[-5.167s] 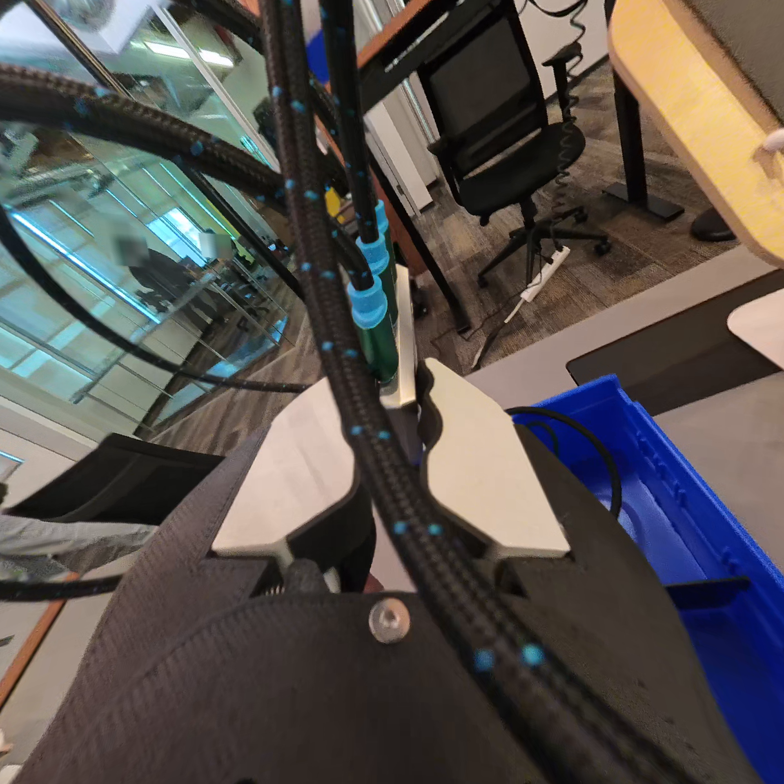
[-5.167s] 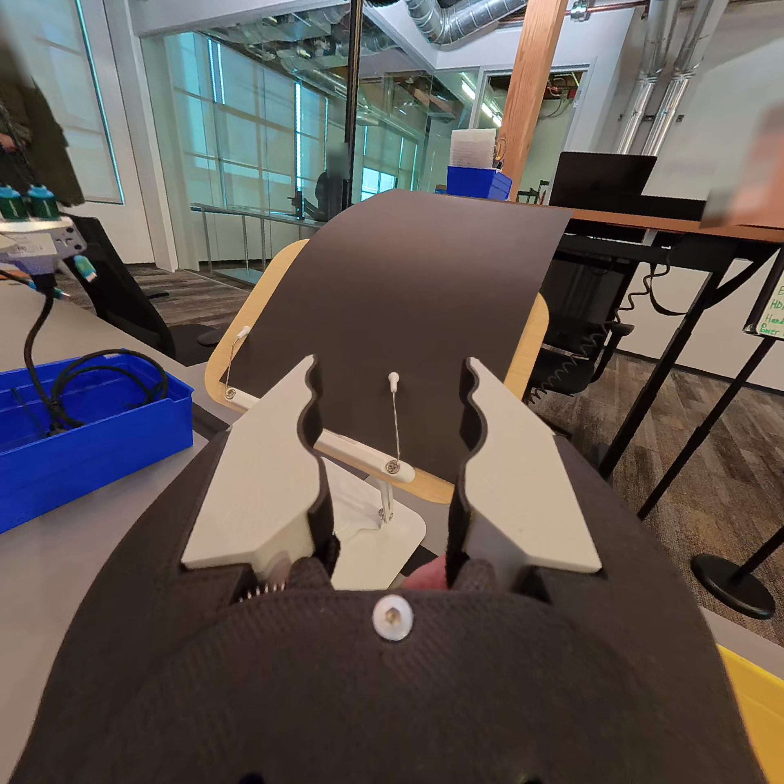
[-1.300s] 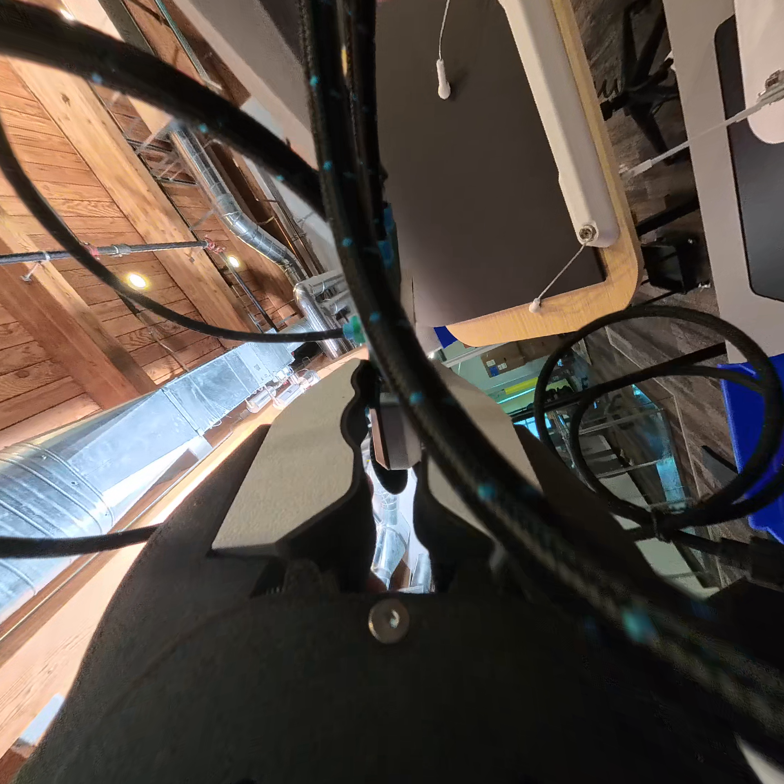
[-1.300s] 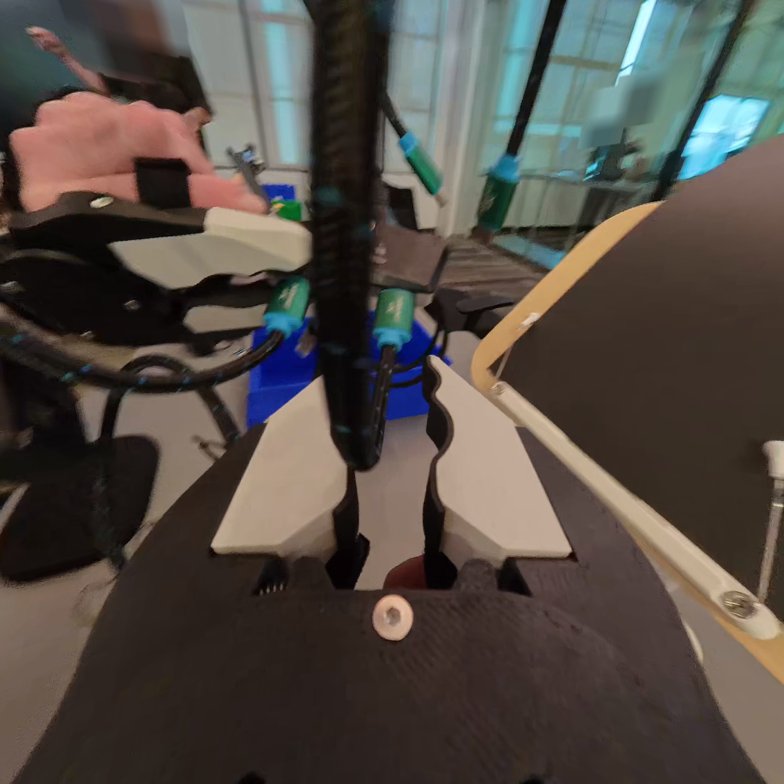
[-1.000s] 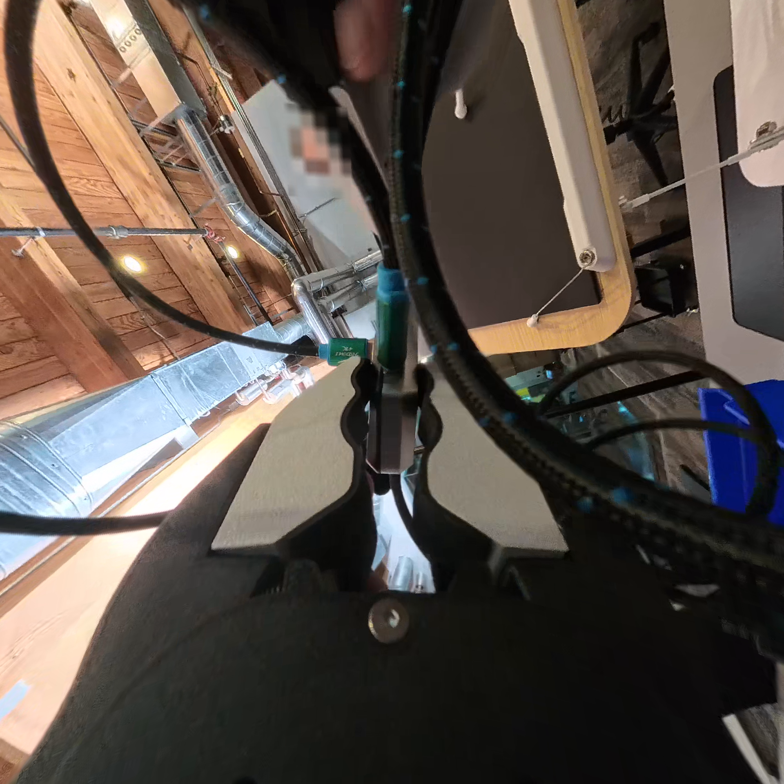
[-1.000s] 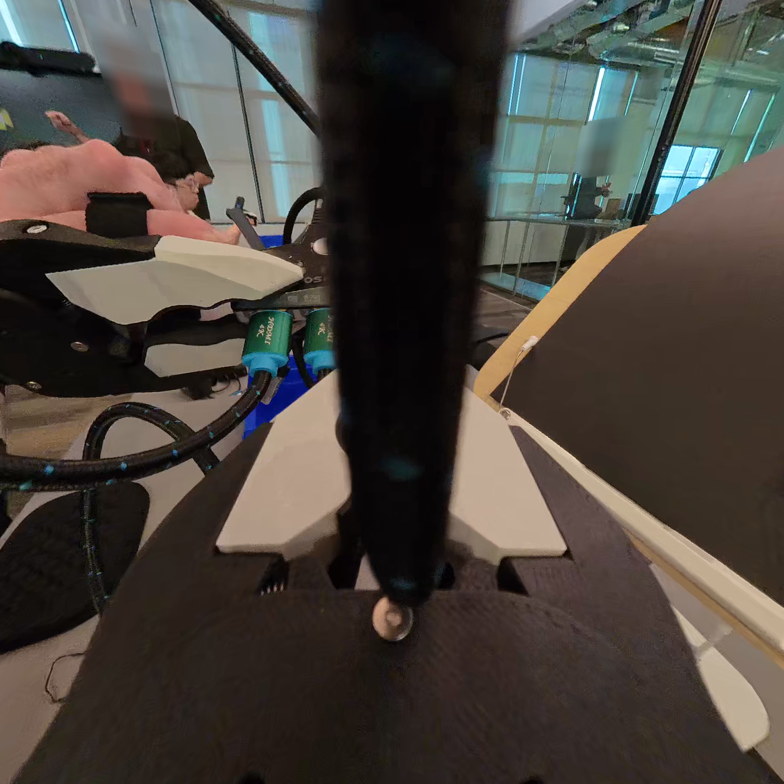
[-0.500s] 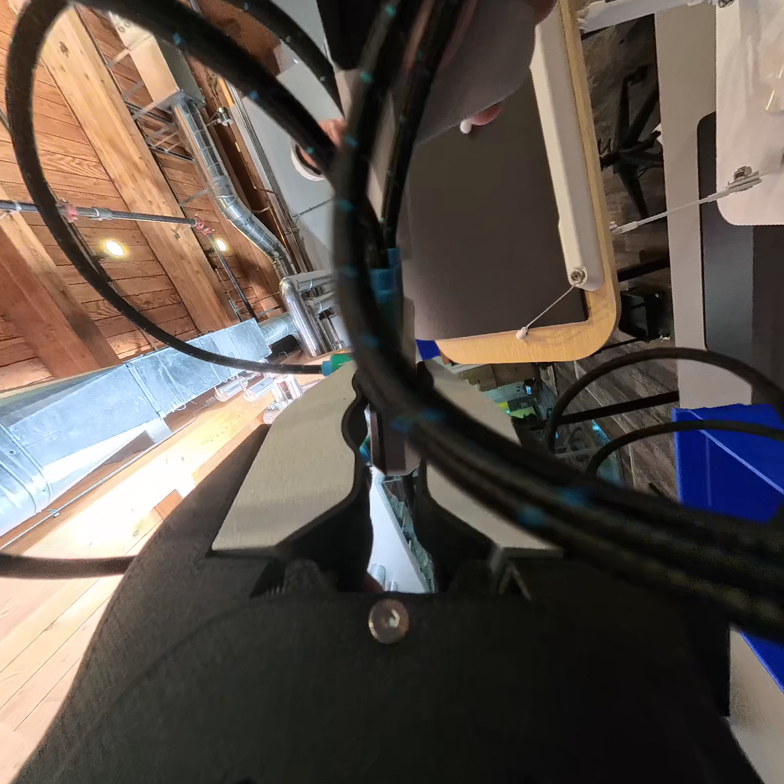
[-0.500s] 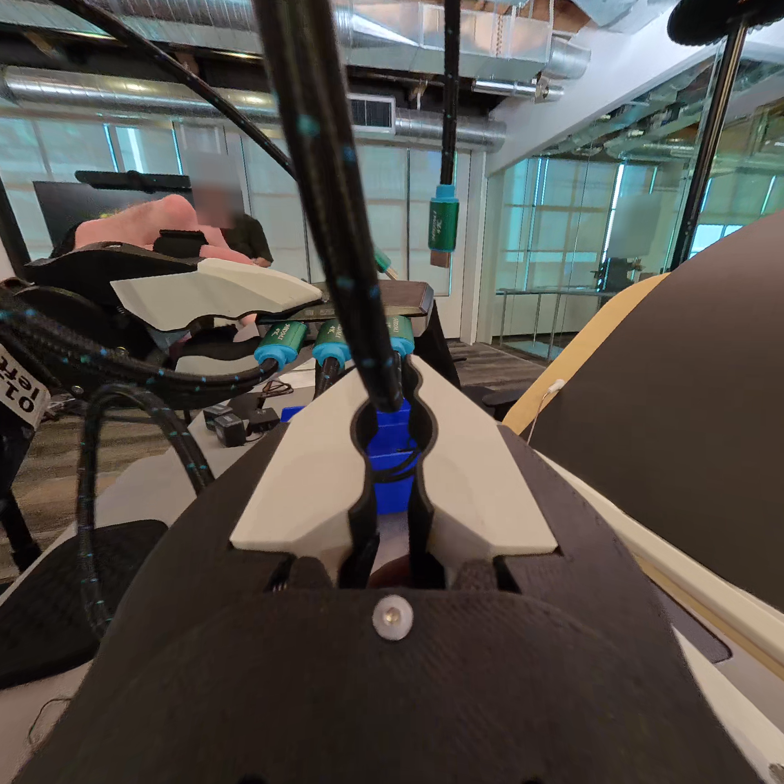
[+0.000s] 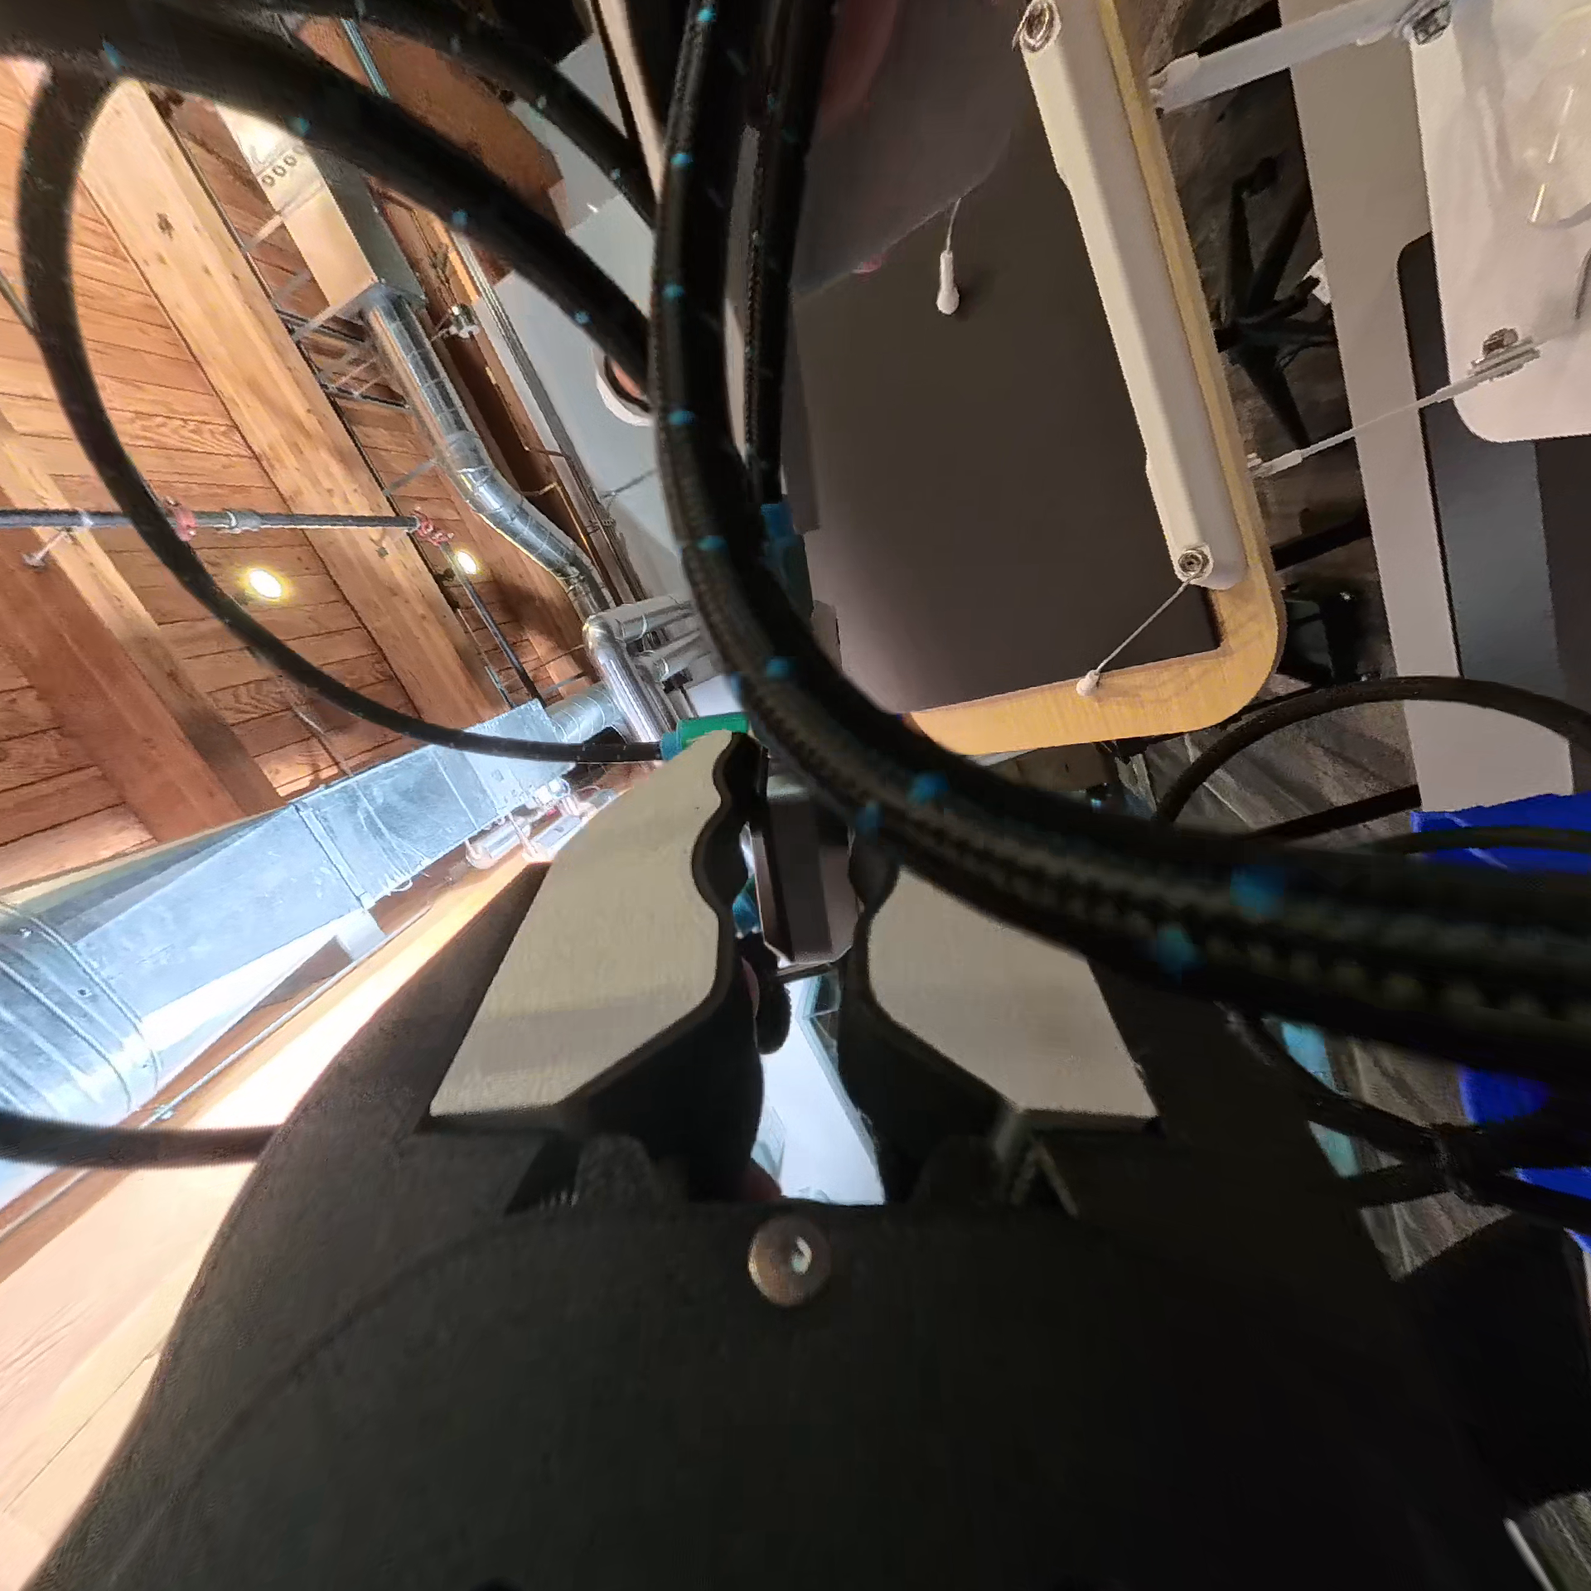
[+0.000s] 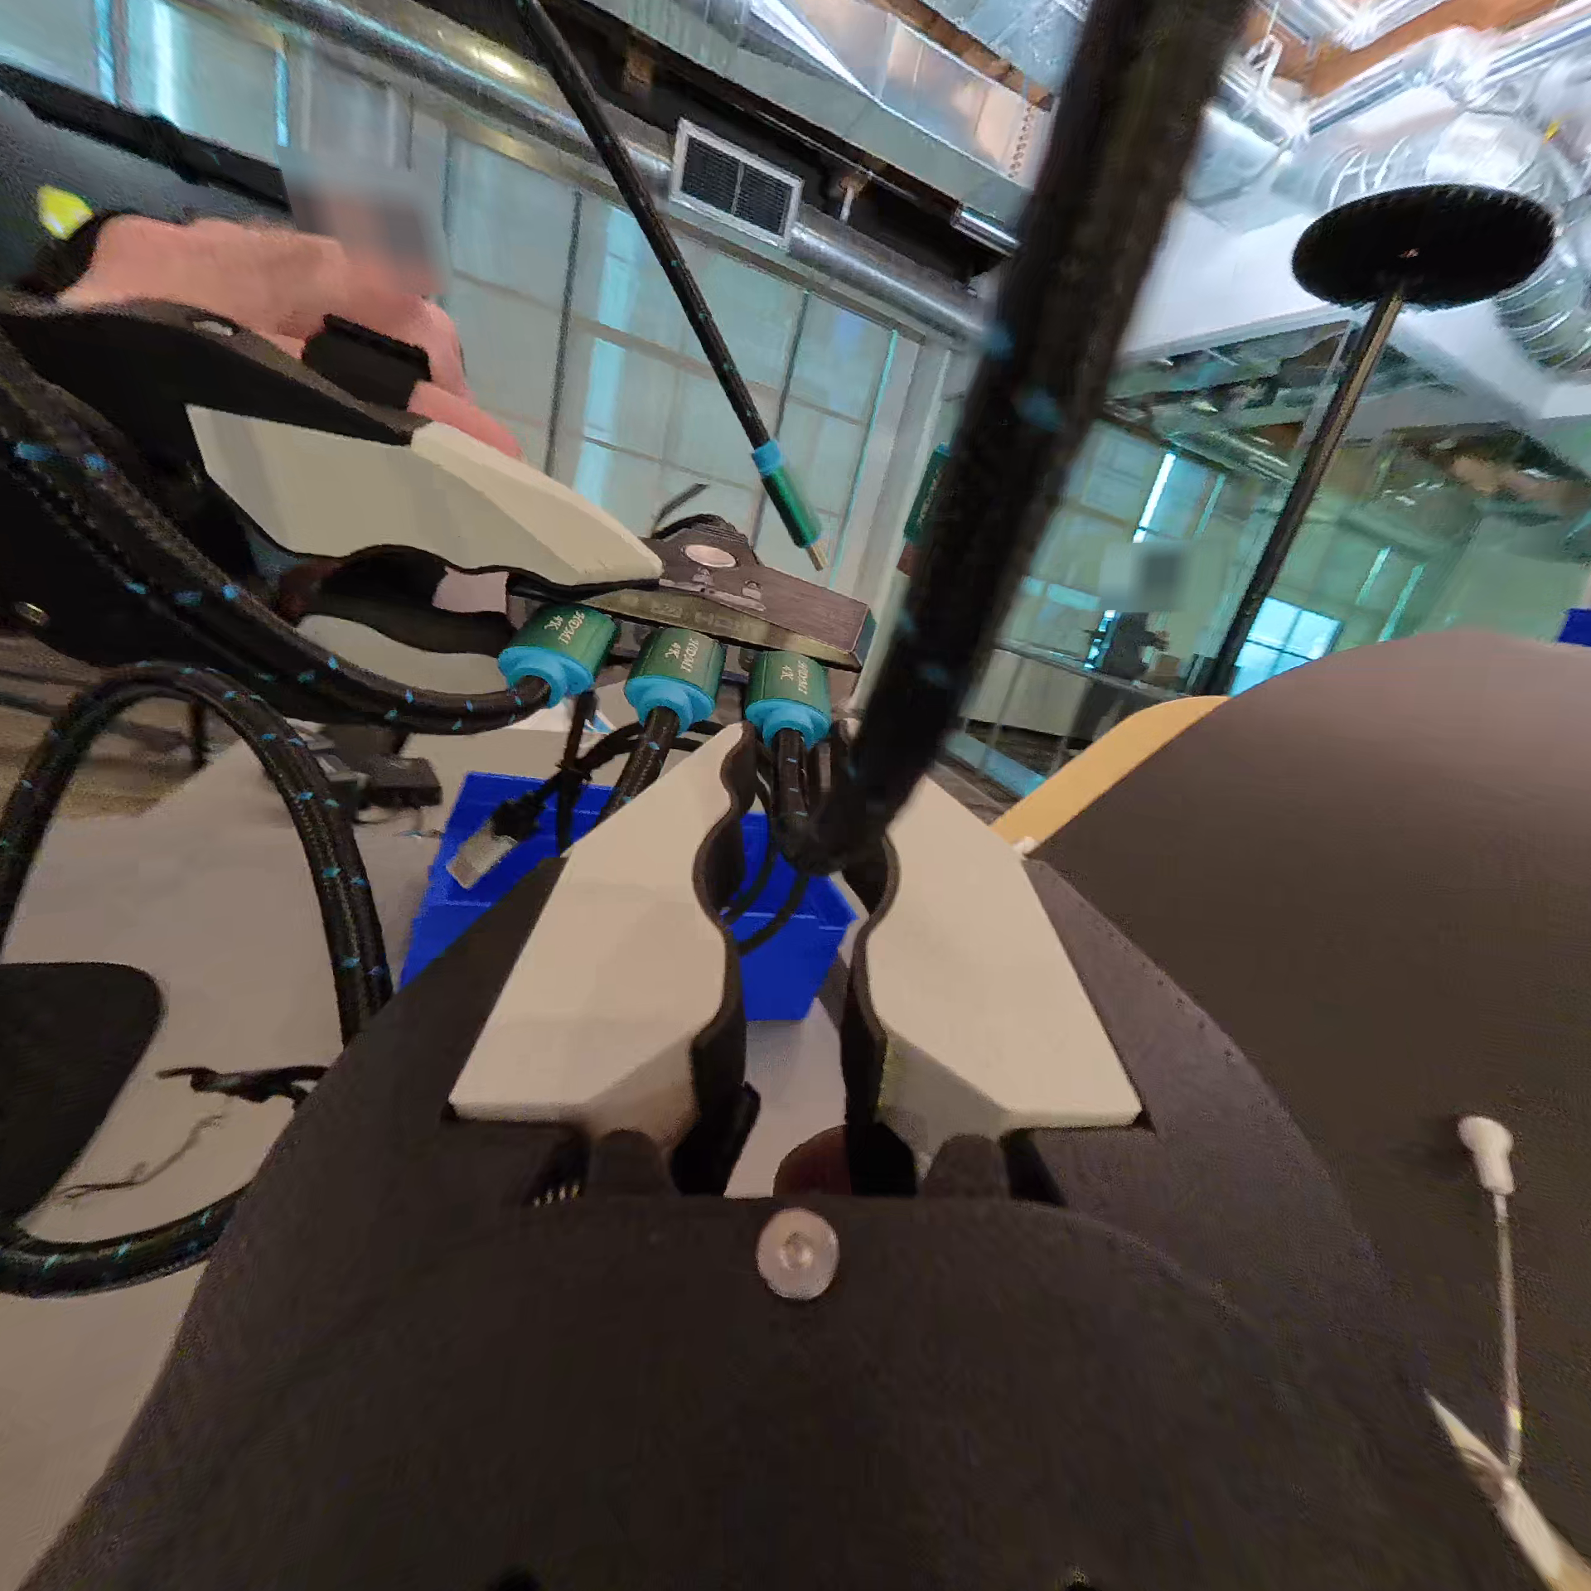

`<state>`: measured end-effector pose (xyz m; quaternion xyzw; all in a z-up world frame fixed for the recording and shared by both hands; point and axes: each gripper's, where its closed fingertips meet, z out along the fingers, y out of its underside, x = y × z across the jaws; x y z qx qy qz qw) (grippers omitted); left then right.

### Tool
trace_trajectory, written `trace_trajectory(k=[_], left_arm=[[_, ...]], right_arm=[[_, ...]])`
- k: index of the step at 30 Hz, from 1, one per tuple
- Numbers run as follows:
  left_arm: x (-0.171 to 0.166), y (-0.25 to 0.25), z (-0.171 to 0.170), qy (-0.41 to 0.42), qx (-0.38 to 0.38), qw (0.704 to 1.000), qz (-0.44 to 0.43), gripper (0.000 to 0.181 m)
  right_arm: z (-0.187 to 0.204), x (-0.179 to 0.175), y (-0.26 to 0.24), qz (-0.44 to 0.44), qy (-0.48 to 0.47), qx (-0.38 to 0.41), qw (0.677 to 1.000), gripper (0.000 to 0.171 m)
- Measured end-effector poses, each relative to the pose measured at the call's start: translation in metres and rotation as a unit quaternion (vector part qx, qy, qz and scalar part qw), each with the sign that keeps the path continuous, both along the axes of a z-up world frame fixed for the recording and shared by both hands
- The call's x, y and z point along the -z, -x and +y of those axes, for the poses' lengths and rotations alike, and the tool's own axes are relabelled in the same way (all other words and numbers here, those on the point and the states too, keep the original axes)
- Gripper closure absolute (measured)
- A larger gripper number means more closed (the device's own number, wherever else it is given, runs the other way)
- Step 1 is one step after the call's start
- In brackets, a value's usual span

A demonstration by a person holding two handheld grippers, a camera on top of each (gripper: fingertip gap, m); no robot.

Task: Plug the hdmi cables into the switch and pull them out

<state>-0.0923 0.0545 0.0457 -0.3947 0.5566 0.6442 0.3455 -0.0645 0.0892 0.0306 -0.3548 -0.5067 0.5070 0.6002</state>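
My left gripper is shut on the dark grey HDMI switch, held in the air and seen edge-on. In the right wrist view the switch sticks out from the left gripper's white finger. Three green plugs with blue collars sit in its near edge. A fourth green plug hangs free behind it. My right gripper is just below the rightmost plug. Its jaws are narrowed on a black braided cable, which runs up to the right.
Braided cable loops cross close to the left camera. A blue bin stands on the grey table below the switch. A black board with a wooden rim stands at the right. A black mat lies at the left.
The right gripper moved from the board to under the switch and narrowed its jaws on a cable. The left gripper turned the switch over. The free plug swung left.
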Motion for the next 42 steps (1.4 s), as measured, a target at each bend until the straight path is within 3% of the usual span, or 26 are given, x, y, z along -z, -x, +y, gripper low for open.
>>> trace_trajectory(k=[1, 6, 13, 22, 33, 38, 42], left_arm=[[0.0, -0.001, 0.0, 0.001, 0.002, 1.0, -0.001, 0.161], [0.001, -0.005, -0.001, 0.009, 0.002, 1.0, 0.0, 0.161], [0.008, -0.004, 0.001, 0.006, 0.004, 1.0, 0.002, 0.161], [0.016, -0.007, 0.005, 0.013, -0.004, 1.0, -0.012, 0.161], [0.016, -0.018, 0.011, 0.015, 0.006, 1.0, 0.017, 0.16], [0.004, -0.019, 0.01, 0.008, 0.008, 1.0, 0.011, 0.16], [0.006, -0.019, 0.009, 0.014, 0.005, 1.0, 0.009, 0.161]], right_arm=[[-0.001, 0.0, -0.001, 0.001, 0.011, -0.013, 1.0, 0.157], [-0.004, -0.007, -0.007, 0.014, 0.111, -0.097, 0.989, 0.146], [-0.002, -0.001, 0.005, -0.012, 0.134, -0.077, 0.988, 0.151], [0.005, 0.01, 0.001, -0.029, 0.106, -0.069, 0.992, 0.15], [0.012, 0.017, -0.021, -0.125, 0.126, -0.059, 0.982, 0.143], [0.011, 0.004, -0.027, -0.081, 0.107, -0.07, 0.989, 0.15], [0.009, 0.008, -0.021, -0.096, 0.093, -0.054, 0.99, 0.156]])
